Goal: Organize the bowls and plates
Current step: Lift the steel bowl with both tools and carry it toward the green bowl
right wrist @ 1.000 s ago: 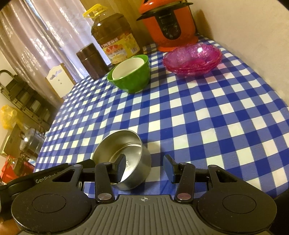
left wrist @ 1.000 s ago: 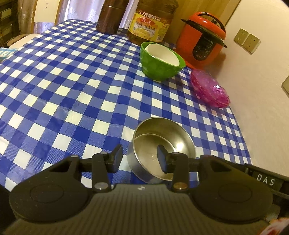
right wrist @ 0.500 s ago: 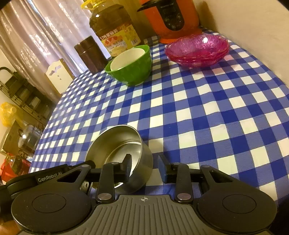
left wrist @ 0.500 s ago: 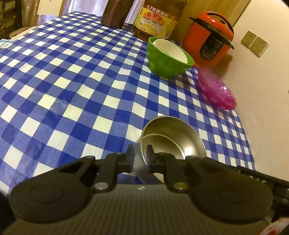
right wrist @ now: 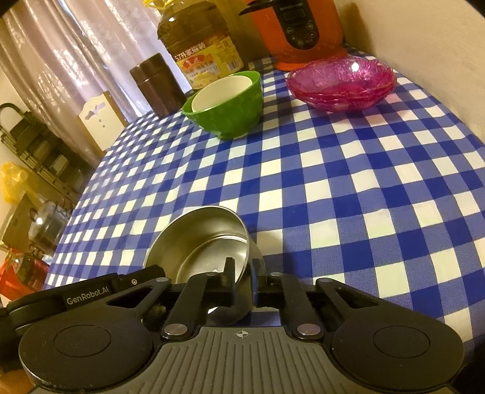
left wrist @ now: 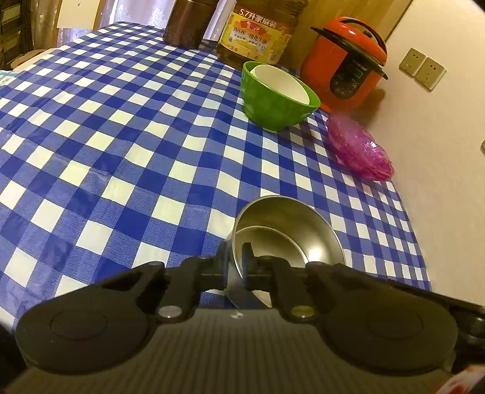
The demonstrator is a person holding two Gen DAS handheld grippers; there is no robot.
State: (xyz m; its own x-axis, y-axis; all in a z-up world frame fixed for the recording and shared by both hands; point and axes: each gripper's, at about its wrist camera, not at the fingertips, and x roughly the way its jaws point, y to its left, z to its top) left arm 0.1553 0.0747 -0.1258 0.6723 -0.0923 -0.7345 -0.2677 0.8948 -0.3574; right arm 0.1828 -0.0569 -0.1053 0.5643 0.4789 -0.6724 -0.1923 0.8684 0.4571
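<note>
A steel bowl (left wrist: 291,236) sits at the near edge of the blue checked table, also in the right wrist view (right wrist: 206,242). My left gripper (left wrist: 235,257) is shut on its left rim, one finger inside, one outside. My right gripper (right wrist: 245,275) is shut on its right rim the same way. A green bowl (left wrist: 277,100) with a white bowl (left wrist: 279,83) nested inside stands farther back, also in the right wrist view (right wrist: 230,106). A stack of pink glass plates (left wrist: 359,150) lies to the right near the wall, also in the right wrist view (right wrist: 341,83).
An orange rice cooker (left wrist: 345,63), a large oil bottle (left wrist: 257,30) and a brown canister (left wrist: 188,21) line the far edge. A wall (left wrist: 439,151) runs along the table's right side. Shelving with clutter (right wrist: 33,169) stands beyond the left edge.
Both grippers went from open around the steel bowl's rim to shut on it, left on the left side, right on the right. The bowl looks slightly tilted and raised.
</note>
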